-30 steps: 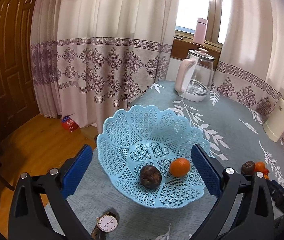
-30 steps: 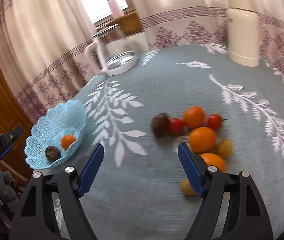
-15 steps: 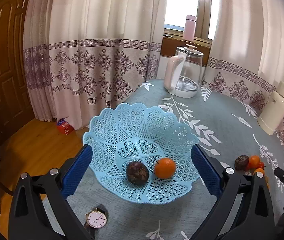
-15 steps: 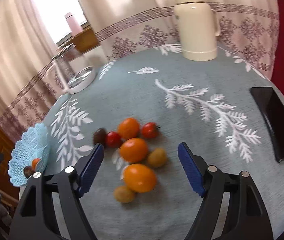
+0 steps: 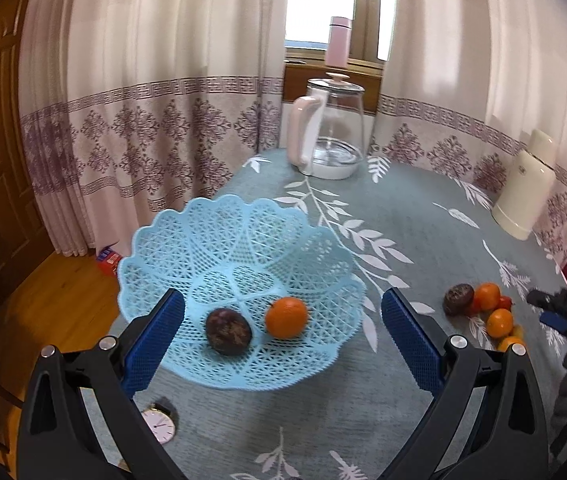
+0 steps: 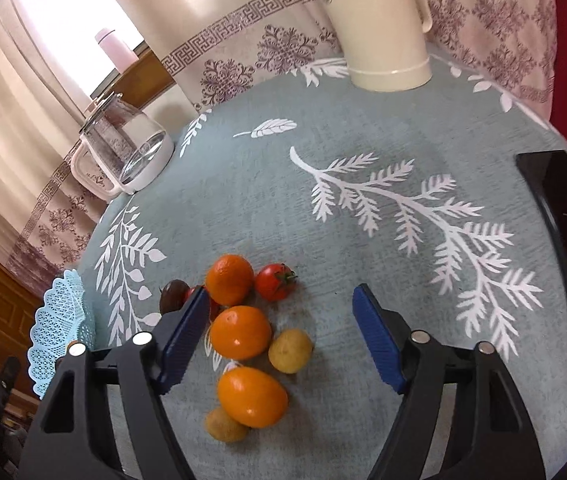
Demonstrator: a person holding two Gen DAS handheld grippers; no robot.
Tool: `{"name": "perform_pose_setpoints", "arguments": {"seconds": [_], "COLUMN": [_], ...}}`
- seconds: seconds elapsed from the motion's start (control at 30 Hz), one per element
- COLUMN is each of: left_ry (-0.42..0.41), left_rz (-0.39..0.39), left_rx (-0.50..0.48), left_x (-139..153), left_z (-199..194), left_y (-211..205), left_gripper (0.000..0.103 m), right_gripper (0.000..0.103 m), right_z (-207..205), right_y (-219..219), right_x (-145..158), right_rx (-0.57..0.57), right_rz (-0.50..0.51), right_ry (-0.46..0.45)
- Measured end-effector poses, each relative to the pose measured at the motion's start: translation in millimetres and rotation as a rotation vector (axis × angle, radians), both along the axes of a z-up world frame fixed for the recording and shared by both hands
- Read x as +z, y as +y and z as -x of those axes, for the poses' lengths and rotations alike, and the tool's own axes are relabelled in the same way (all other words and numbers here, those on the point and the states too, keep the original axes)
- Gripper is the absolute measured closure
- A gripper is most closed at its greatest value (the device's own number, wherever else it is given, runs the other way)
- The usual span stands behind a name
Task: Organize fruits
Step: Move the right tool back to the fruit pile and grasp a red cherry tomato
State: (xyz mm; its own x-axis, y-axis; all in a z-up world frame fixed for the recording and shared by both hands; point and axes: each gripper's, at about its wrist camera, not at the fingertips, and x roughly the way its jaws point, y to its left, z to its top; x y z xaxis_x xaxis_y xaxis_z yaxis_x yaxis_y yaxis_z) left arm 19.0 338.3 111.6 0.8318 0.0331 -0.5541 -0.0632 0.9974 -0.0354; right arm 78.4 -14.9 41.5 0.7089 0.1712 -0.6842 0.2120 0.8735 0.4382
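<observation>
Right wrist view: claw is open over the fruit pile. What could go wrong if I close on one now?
The fruits touch each other, so the right claw may nudge the middle orange and send round neighbours like the yellow fruit rolling. Its left finger already overlaps the pile, risking a two-fruit pinch. The cherry tomato could bruise if caught.
</observation>
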Motion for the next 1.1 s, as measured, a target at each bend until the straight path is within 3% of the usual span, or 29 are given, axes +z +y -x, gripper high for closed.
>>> {"name": "perform_pose_setpoints", "arguments": {"seconds": [0.27,0.5,1.1], "left_ry": [0.010,0.018,0.057], "left_rz": [-0.039,-0.044,-0.072], "left_rx": [-0.052,-0.060,-0.081], "left_x": [-4,-7,-23], "left_z": [1,-1,-8], "left_y": [-21,-24,-34], "left_gripper": [0.003,0.003,0.003], "right_gripper": [0.047,0.054,0.056], "right_z": [-24,-39,-32], "right_y": [5,13,8], "right_x": [-9,-11,-20], "right_rx": [0.057,0.072,0.094], "right_rz": [-0.036,0.014,0.013], "right_ry": [0.045,0.068,0.066]}}
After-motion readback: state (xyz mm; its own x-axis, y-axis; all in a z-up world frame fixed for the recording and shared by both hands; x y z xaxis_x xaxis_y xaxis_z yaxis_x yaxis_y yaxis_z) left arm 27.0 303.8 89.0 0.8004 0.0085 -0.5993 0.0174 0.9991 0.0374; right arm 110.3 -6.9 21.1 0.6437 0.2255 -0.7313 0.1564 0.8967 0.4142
